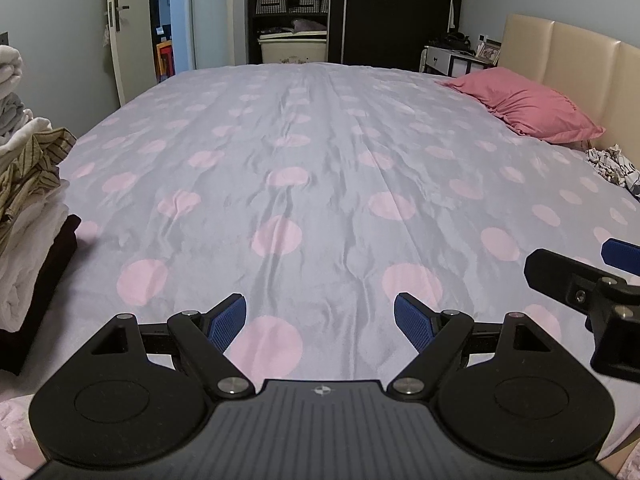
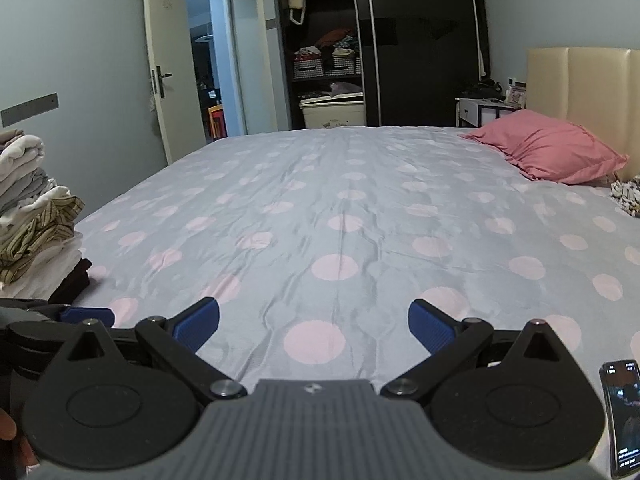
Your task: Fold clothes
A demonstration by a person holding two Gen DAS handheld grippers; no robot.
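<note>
Ahead of both tools: the bed sheet (image 1: 320, 168), pale grey with pink dots, lay spread flat and lightly creased.
Left tool (image 1: 320, 320): its blue pads (image 1: 228, 322) stood wide apart, nothing between them, poised low over the near edge of the bed.
Right tool (image 2: 314, 322): it was likewise spread wide and held nothing; its fingers (image 2: 432, 326) pointed across the sheet.
Beside each other: in the left wrist view, the right tool's black body and a blue fingertip showed at the right edge; in the right wrist view, the left tool's blue pad showed at the lower left.
Left of the tools: a pile of clothes (image 1: 28, 168) sat at the bed's edge, white and grey folded pieces with a crumpled striped shirt (image 2: 44, 232) on them and a dark garment at the bottom.
Close right of the right tool: a phone (image 2: 624, 416) lay on the sheet, screen lit.
Far right ahead: a pink pillow (image 1: 528, 108) rested against the beige headboard (image 1: 568, 52), with a small patterned cloth (image 1: 612, 166) nearer to the tools, just beside it.
Farthest ahead: an open dark wardrobe (image 2: 332, 52) with stacked garments and baskets, and a white door (image 2: 164, 60) standing ajar.
</note>
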